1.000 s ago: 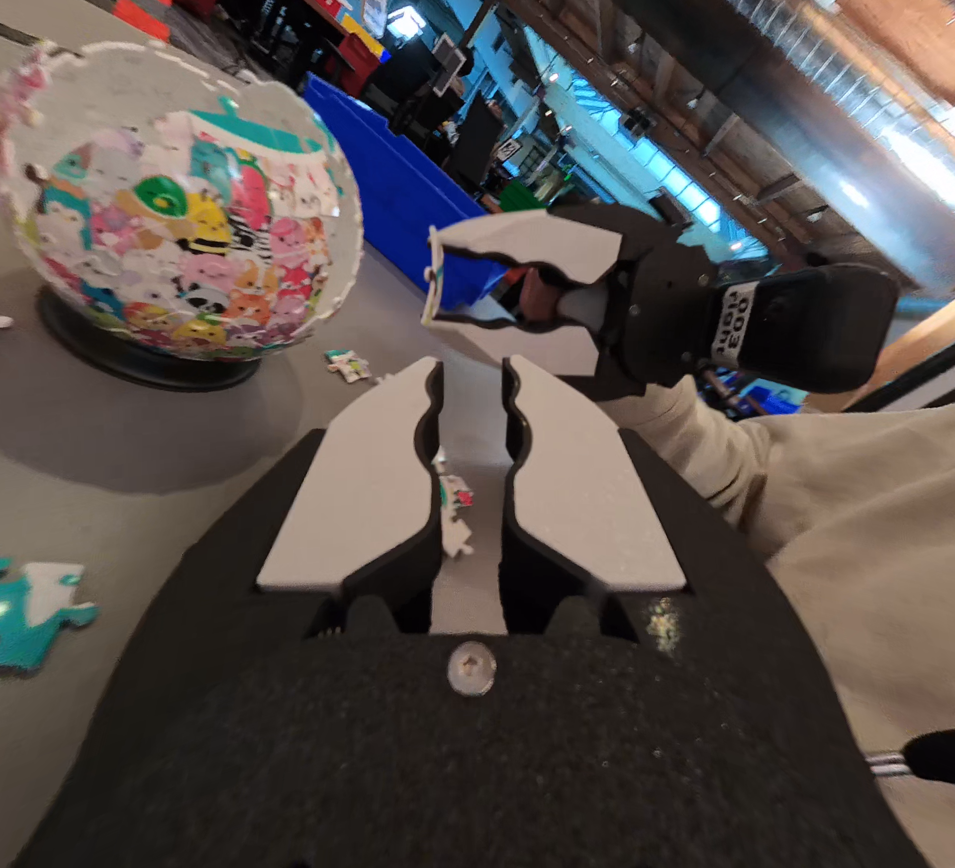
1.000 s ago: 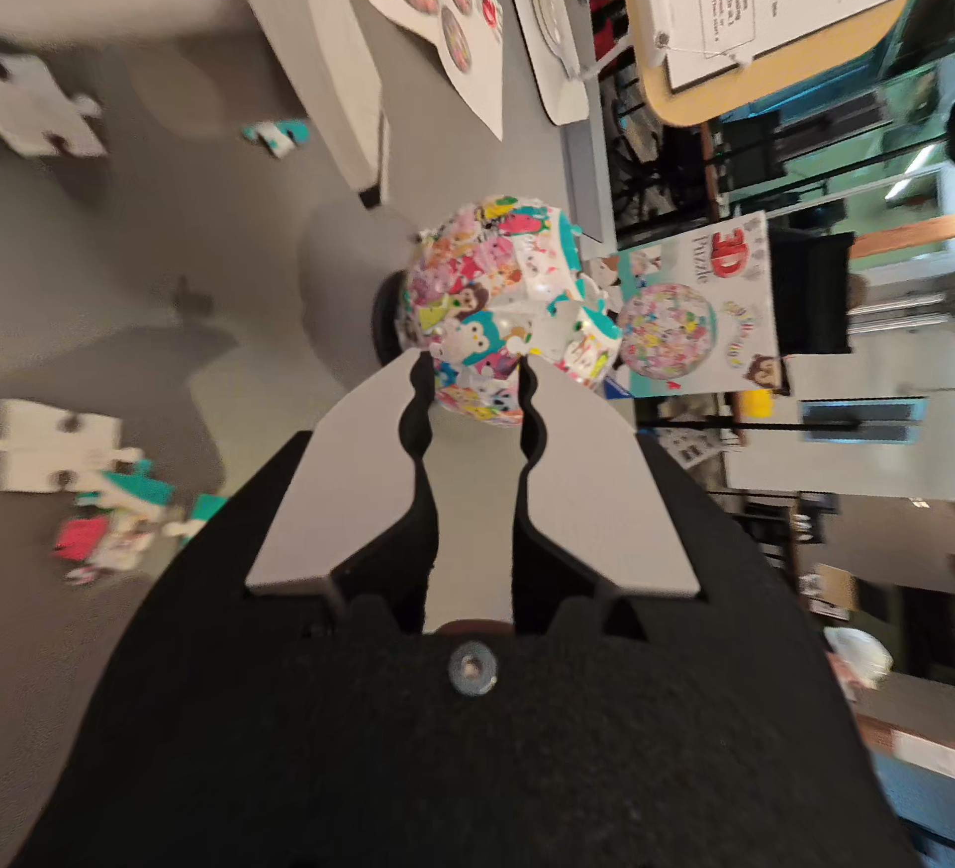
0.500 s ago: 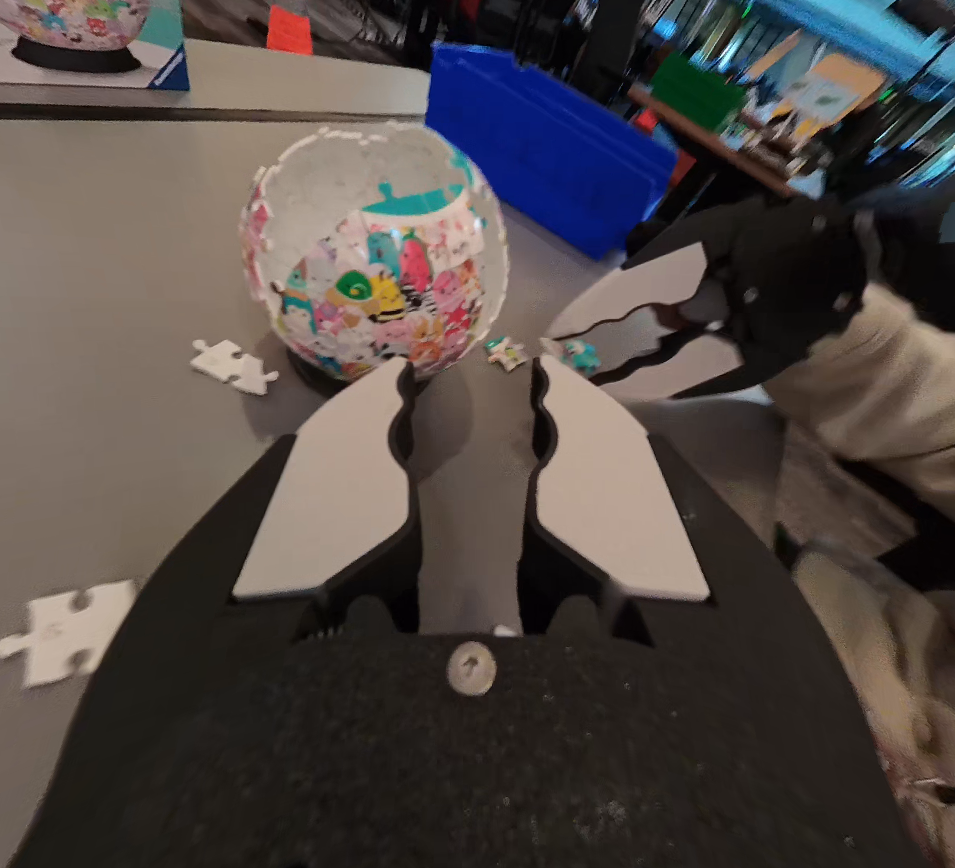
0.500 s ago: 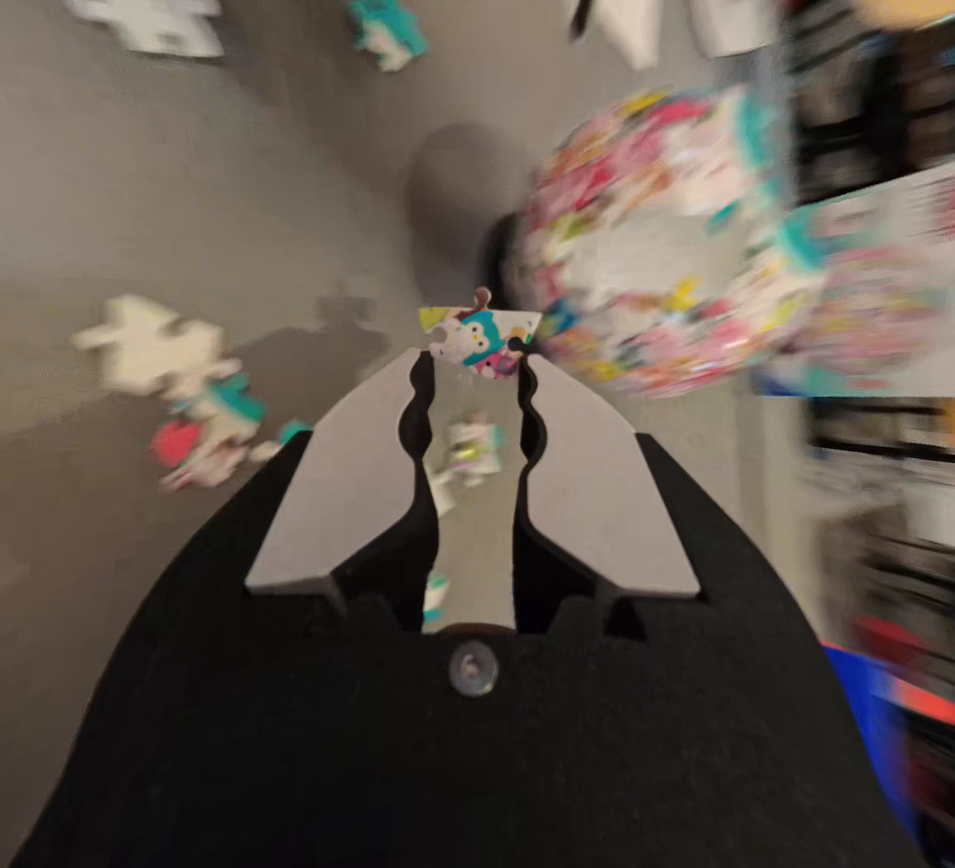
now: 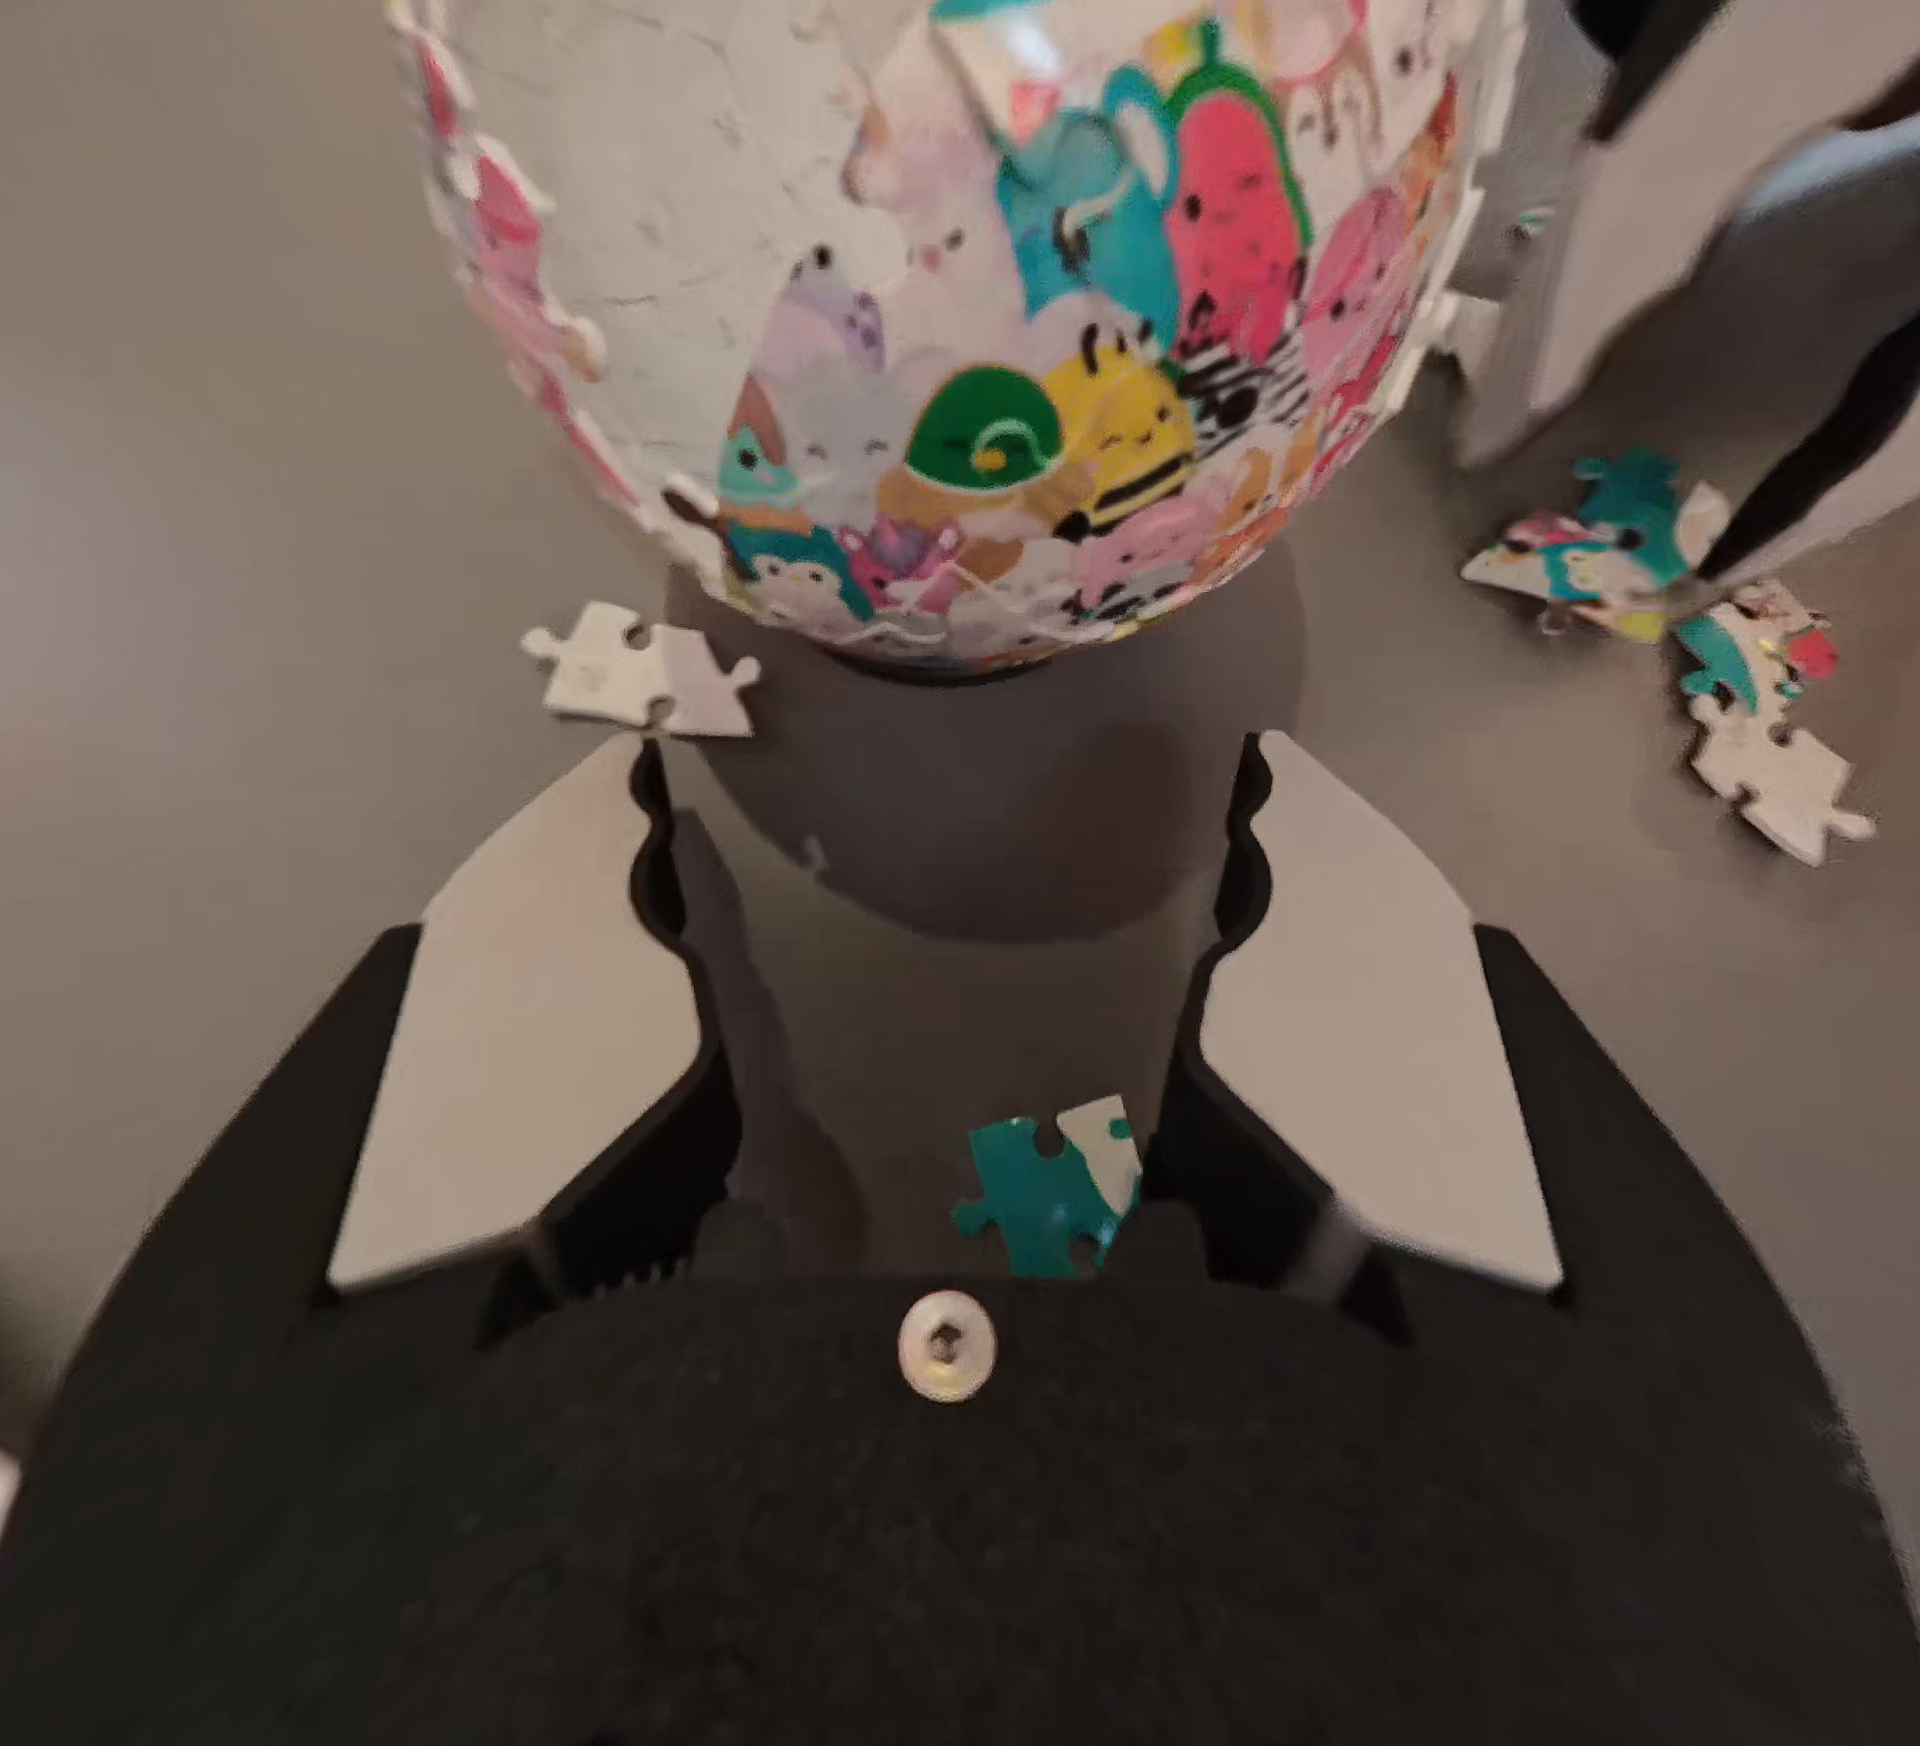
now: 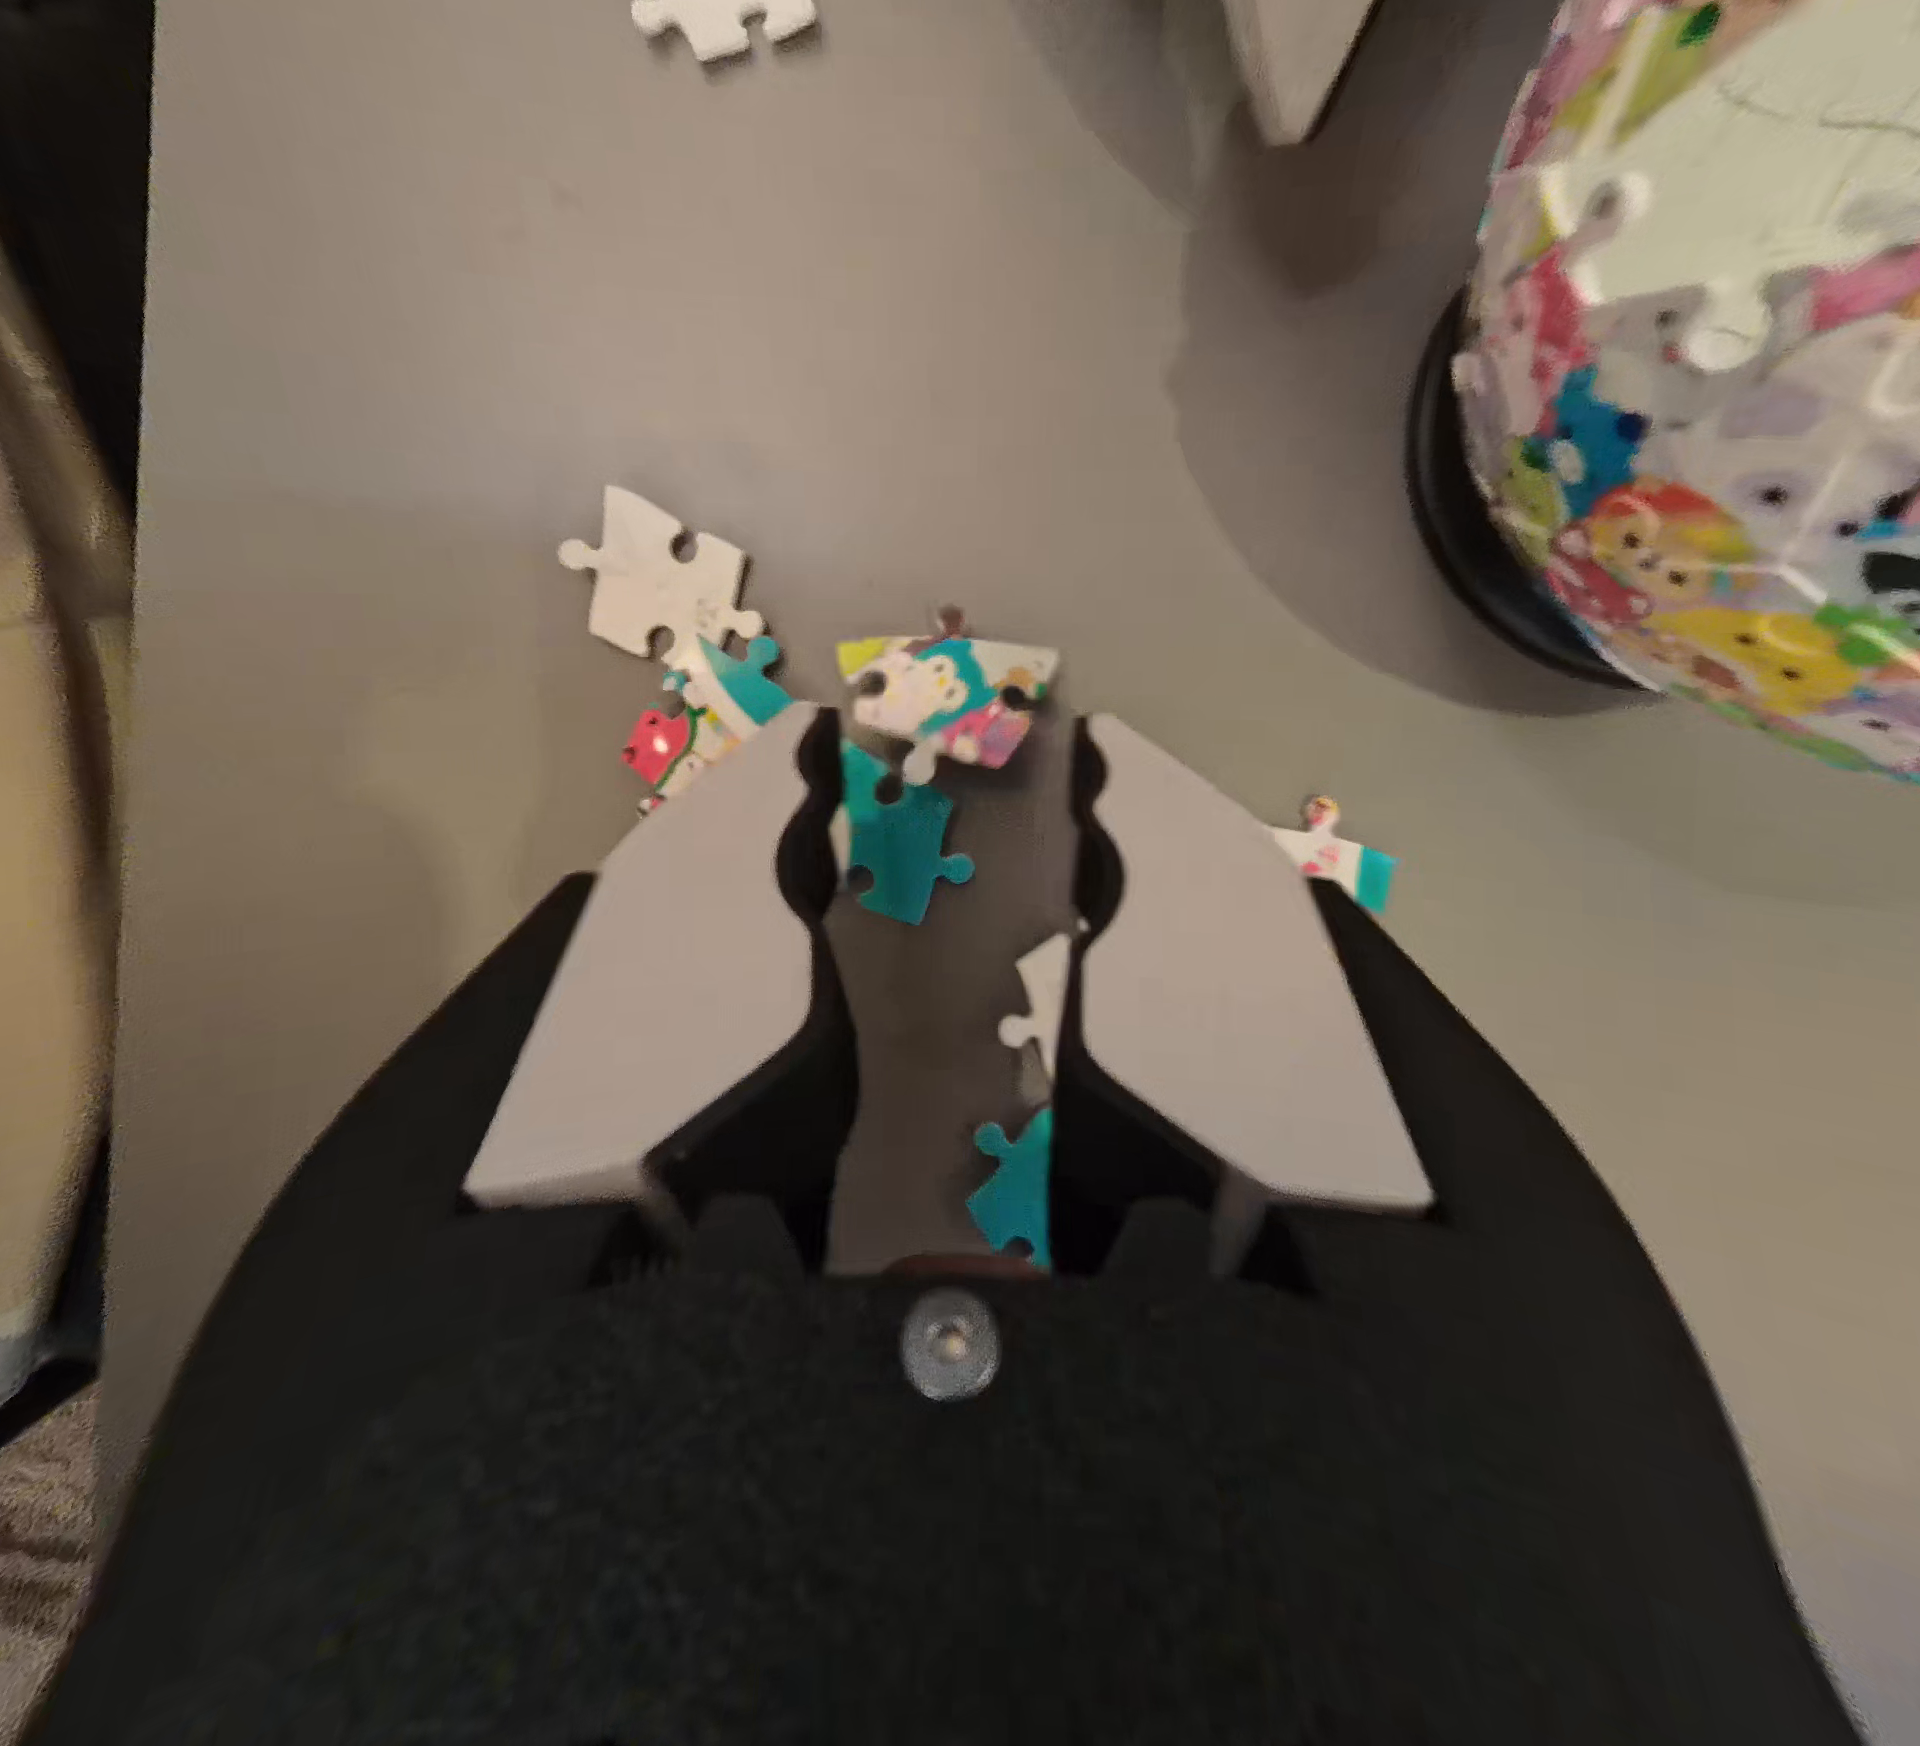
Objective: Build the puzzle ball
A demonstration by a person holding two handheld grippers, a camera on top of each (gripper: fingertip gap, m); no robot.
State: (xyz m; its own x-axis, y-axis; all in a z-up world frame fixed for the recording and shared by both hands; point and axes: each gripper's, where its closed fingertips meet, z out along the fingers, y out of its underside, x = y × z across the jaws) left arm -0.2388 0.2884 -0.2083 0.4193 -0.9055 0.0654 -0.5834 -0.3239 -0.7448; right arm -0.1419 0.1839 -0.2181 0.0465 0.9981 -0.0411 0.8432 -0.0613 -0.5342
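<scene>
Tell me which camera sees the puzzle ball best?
The left wrist view. The ball fills the top middle there, showing its colourful pieces, the bare white patch and its foot on the dark stand. The right wrist view catches only one side of it at the right edge, cut off by the frame.

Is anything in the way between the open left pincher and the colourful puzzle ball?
Nothing visible blocks it. Between the left gripper, its jaws wide open, and the colourful, partly built puzzle ball lies only bare grey table. A white face-down puzzle piece sits just off to one side.
</scene>
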